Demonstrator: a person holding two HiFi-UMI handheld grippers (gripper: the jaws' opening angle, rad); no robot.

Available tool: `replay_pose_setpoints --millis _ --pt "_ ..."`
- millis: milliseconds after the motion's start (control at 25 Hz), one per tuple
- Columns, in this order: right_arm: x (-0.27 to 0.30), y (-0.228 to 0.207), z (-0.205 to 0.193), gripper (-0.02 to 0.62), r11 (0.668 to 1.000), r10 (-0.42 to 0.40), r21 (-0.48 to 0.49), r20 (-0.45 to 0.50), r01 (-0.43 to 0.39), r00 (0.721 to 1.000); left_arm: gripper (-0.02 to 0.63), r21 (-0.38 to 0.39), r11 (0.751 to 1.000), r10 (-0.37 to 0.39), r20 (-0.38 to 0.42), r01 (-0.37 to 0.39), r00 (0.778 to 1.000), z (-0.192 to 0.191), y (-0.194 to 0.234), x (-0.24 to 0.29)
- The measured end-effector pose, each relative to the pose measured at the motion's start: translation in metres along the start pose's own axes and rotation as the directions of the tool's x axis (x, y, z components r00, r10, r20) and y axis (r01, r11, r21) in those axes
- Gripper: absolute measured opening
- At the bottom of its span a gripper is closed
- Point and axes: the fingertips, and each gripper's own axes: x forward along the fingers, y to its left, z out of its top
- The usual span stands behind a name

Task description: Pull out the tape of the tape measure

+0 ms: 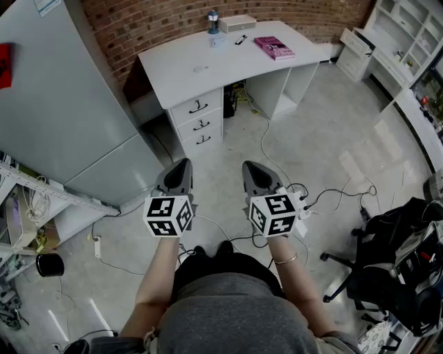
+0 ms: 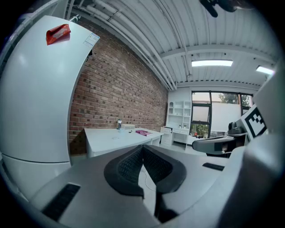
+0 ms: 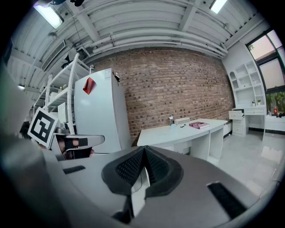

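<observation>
Desk (image 1: 173, 66) ahead of left gripper (image 1: 181, 164) and right gripper (image 1: 250, 167), fingers together

Head view: the camera rides on your head and aims steeply down past your arms to the floor (image 1: 318, 152). The bench (image 1: 208, 66) sits far off at the top of the frame.

Gripper views: one camera sits low behind the jaws of your left hand-held gripper (image 1: 183, 163), the other on your right hand-held gripper (image 1: 248, 164). Both face nearly level across the room.

All three views share the bench and the brick wall (image 1: 159, 17).
</observation>
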Motion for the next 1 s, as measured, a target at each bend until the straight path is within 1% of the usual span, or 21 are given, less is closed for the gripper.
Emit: replay_pose_setpoints --millis 160,400,640,680,760,1000 --pt "0.0 -0.007 0.001 0.002 1.0 0.007 0.008 0.016 -0.007 1.0 0.023 -0.006 1.0 -0.008 0.007 0.008 1.0 0.0 -0.004 0.007" --pt "-0.004 -0.011 -0.009 0.005 0.999 0.005 0.037 0.01 -0.006 1.0 0.025 -0.025 1.0 -0.012 -0.019 0.011 1.0 -0.011 -0.007 0.007" --pt "0.001 -0.015 -0.008 0.006 0.998 0.014 0.053 0.016 -0.015 1.0 0.029 -0.014 1.0 -0.016 -0.019 0.016 1.0 -0.009 -0.005 0.013" --pt "0.002 -0.017 -0.008 0.005 0.998 0.014 0.058 0.016 -0.015 1.0 0.034 -0.01 1.0 -0.015 -0.021 0.015 1.0 -0.009 -0.005 0.015" --pt "0.005 -0.019 -0.007 0.003 0.998 0.015 0.068 0.016 -0.016 1.0 0.083 -0.005 1.0 -0.015 -0.03 0.015 0.999 -0.01 -0.004 0.021" --pt "0.027 -0.025 -0.007 0.023 0.995 0.028 0.096 0.003 -0.029 1.0 0.115 -0.01 1.0 -0.012 -0.053 0.011 0.999 -0.013 0.01 0.042"
